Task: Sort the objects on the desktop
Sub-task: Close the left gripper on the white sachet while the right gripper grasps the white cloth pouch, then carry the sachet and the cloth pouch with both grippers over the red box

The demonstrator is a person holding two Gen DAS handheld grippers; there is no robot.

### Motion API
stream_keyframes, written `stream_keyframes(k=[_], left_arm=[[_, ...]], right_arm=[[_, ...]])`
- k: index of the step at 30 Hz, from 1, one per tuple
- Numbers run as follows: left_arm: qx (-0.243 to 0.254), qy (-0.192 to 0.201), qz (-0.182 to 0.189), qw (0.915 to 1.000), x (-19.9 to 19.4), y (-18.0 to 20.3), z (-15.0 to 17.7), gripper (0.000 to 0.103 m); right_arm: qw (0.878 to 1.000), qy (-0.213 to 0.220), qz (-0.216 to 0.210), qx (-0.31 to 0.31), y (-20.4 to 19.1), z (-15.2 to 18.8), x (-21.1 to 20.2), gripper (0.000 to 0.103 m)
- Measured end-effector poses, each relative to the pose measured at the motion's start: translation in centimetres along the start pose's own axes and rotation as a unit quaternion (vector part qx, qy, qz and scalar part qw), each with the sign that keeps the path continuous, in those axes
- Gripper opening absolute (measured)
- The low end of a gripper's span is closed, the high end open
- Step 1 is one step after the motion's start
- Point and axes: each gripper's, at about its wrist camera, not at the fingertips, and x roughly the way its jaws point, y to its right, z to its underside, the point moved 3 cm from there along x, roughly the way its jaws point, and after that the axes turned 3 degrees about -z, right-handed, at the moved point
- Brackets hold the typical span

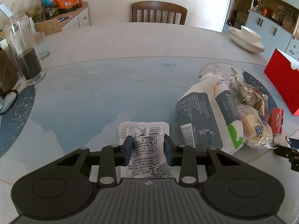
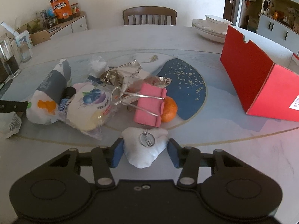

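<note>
While the left hand-held gripper sits low over the worktop, its blue pads press both sides of a white printed sachet, pinched between them. At 2 o'clock from it lies a grey-and-white tissue pack, touching a blueberry bun packet. The right hand-held gripper stands wide open around a white plush piece with a metal pin; whether the pads touch it, cannot tell. At its 12 o'clock: a pink binder clip against an orange. At 2 o'clock, well apart, a red box.
</note>
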Motion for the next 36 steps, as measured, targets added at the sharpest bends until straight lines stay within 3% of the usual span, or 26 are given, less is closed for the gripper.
stream_keyframes(k=[2,4,6,11,15,18,22,29,36], left_arm=[[-0.007,-0.001,0.005,1.0000,-0.1,-0.3,0.2,0.043],[-0.012,0.000,0.005,0.9999,-0.1,-0.6,0.3,0.070],[-0.012,0.004,0.004,0.9999,-0.1,-0.8,0.3,0.074],[-0.009,-0.031,0.004,0.9995,1.0,-0.8,0.9,0.075],[-0.004,-0.035,0.001,0.9994,1.0,-0.7,0.9,0.074],[-0.003,-0.032,-0.005,0.9995,0.9,-0.7,0.9,0.062],[-0.016,-0.031,-0.001,0.9994,0.7,-1.0,0.9,0.058],[-0.038,-0.030,-0.006,0.9988,0.4,-1.2,1.0,0.055],[-0.027,-0.007,-0.015,0.9995,-2.4,0.5,0.6,0.055]], right_arm=[[1.000,-0.002,0.000,-0.002,0.0,0.2,-0.2,0.050],[1.000,-0.004,-0.001,-0.001,0.0,0.3,-0.2,0.050],[1.000,-0.002,-0.001,0.000,-0.1,0.3,-0.3,0.050],[1.000,0.003,-0.005,0.002,-0.1,0.2,-0.8,0.050],[1.000,0.007,-0.005,0.008,0.3,0.2,-1.7,0.050],[1.000,0.012,-0.001,0.013,0.7,0.2,-2.4,0.050],[1.000,0.017,0.001,0.021,1.4,0.1,-3.1,0.050],[0.999,0.033,-0.002,0.011,2.2,-0.6,-4.6,0.050],[0.999,0.047,-0.008,0.001,4.3,-1.8,-6.3,0.050]])
